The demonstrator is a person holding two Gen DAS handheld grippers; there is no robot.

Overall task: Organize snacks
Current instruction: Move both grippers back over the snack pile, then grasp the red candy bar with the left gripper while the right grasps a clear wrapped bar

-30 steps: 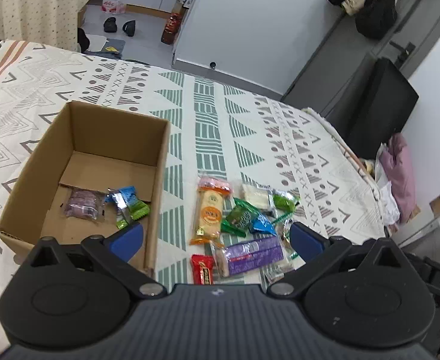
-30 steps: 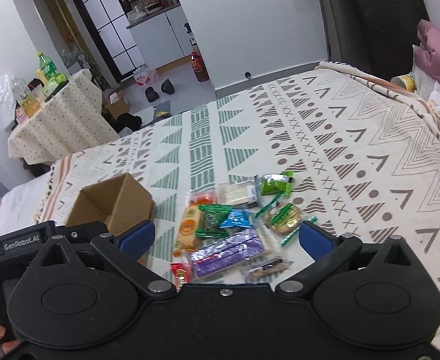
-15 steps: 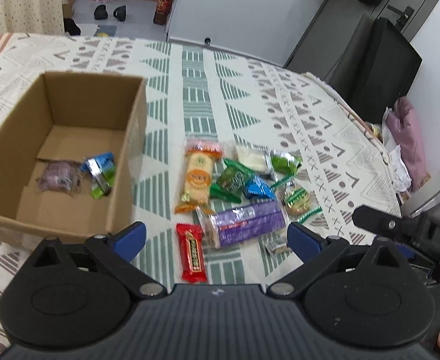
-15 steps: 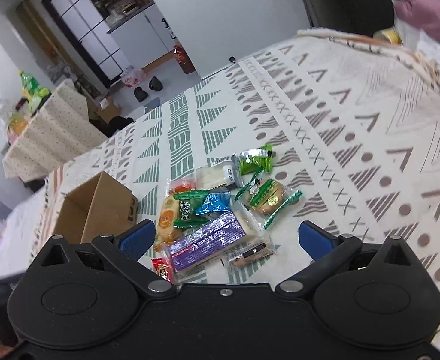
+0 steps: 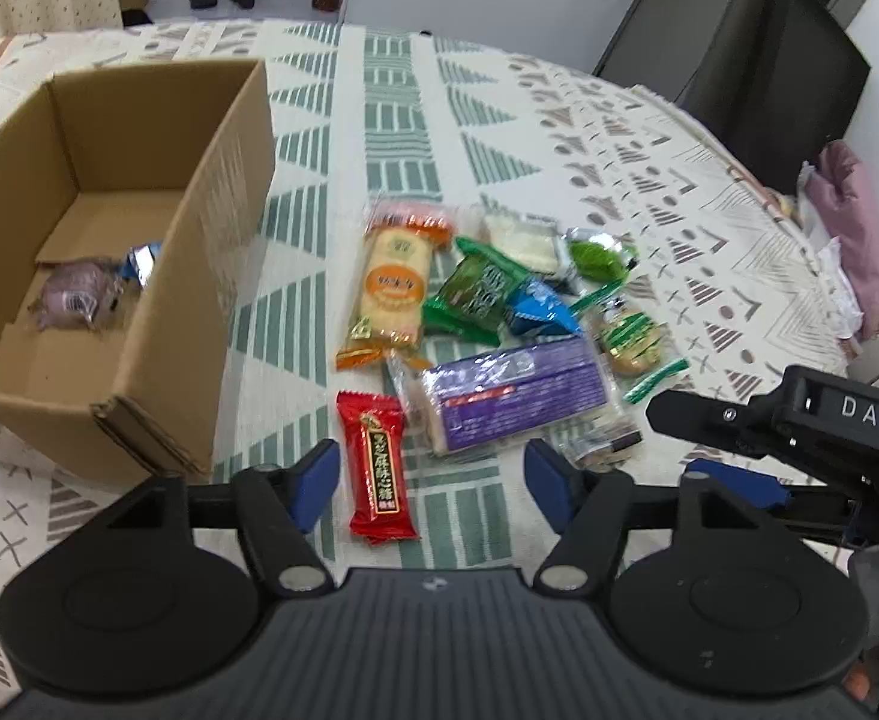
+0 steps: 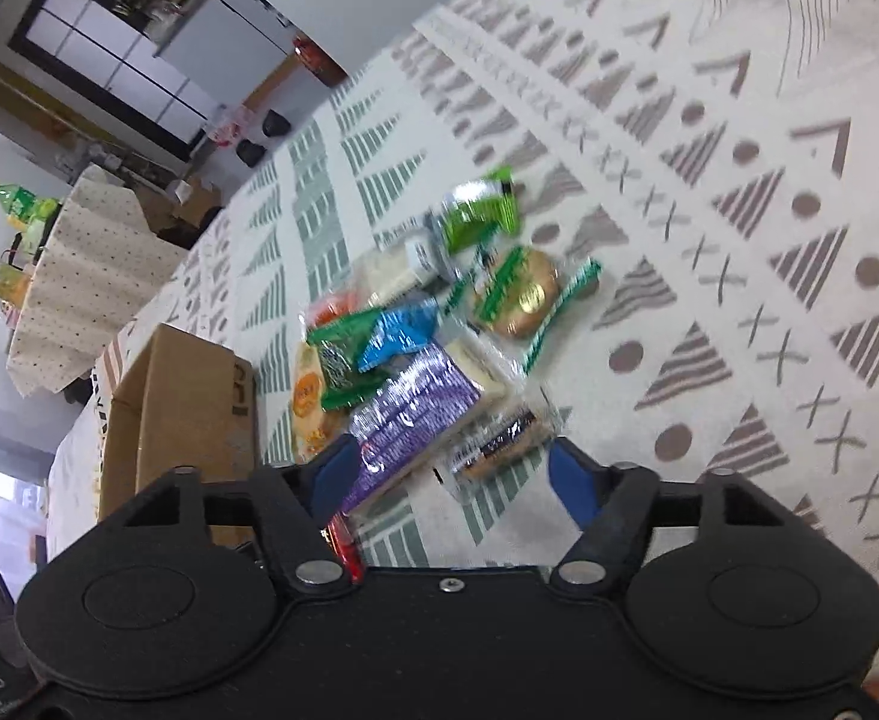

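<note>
An open cardboard box (image 5: pixel 211 228) (image 6: pixel 193 402) sits on the patterned bedspread, holding a purple-wrapped snack (image 5: pixel 73 300) and a blue one (image 5: pixel 142 261). Right of it lies a pile of snacks: a red bar (image 5: pixel 376 471), a purple pack (image 5: pixel 517 399) (image 6: pixel 415 414), an orange cracker pack (image 5: pixel 391 291), green (image 5: pixel 478 294) and blue (image 5: pixel 538 312) packets. My left gripper (image 5: pixel 433 483) is open, low over the red bar. My right gripper (image 6: pixel 451 474) is open, its fingers astride a small dark-labelled bar (image 6: pixel 499 438) at the pile's near edge; its black body (image 5: pixel 799 426) shows in the left wrist view.
The bedspread (image 5: pixel 559 138) stretches away past the pile. A dark chair (image 5: pixel 787 78) and a pink bundle (image 5: pixel 853 228) stand beyond the bed's right edge. A cloth-covered table (image 6: pixel 79 258) with bottles stands far left in the right wrist view.
Both grippers have dropped closer to the pile. The left one now hangs over the red bar; the right one has tilted and come down around the small dark bar.
</note>
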